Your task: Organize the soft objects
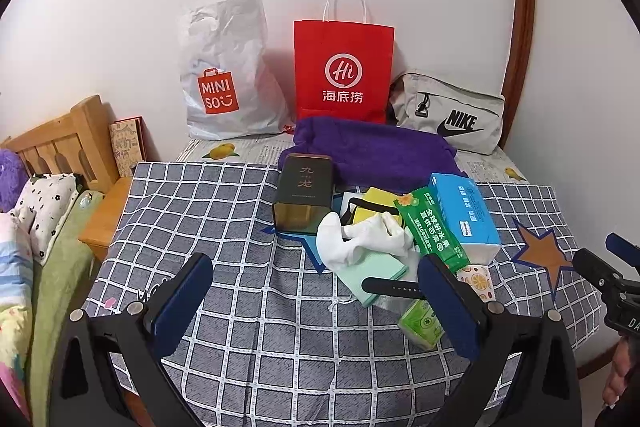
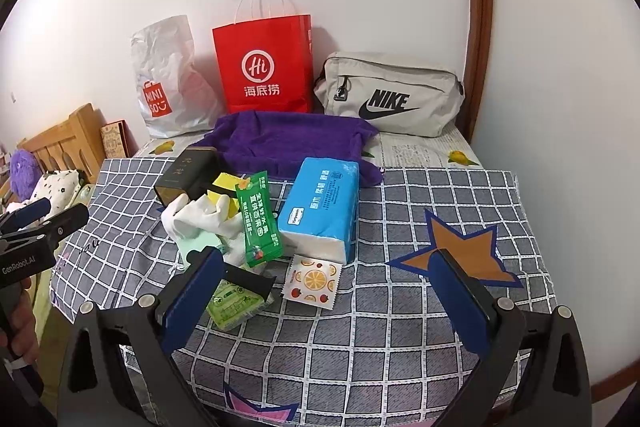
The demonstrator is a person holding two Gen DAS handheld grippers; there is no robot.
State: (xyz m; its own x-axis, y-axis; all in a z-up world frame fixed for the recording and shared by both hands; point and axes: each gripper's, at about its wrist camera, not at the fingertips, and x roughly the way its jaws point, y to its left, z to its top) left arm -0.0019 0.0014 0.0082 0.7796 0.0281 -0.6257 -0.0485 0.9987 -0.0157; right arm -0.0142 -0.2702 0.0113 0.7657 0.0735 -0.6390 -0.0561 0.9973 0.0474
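Left wrist view, contents by descending size. Checked cloth covering the table, with star patches. Red paper bag, white Miniso bag and grey Nike pouch standing along the wall. Purple towel, lying flat before the red bag, well beyond both grippers. Blue tissue pack, right of centre, just ahead of the left gripper's right finger. Dark tin, on its side. White socks, bunched in the middle of the pile on a pale green sheet, ahead of the left gripper; fingers spread wide, nothing between them. Green sachet, leaning on the tissue pack. Small green tissue packet, beside the right finger. Right gripper: fingers likewise apart and empty, hovering over the cloth; fruit-print packet lies between them, tissue pack just beyond.
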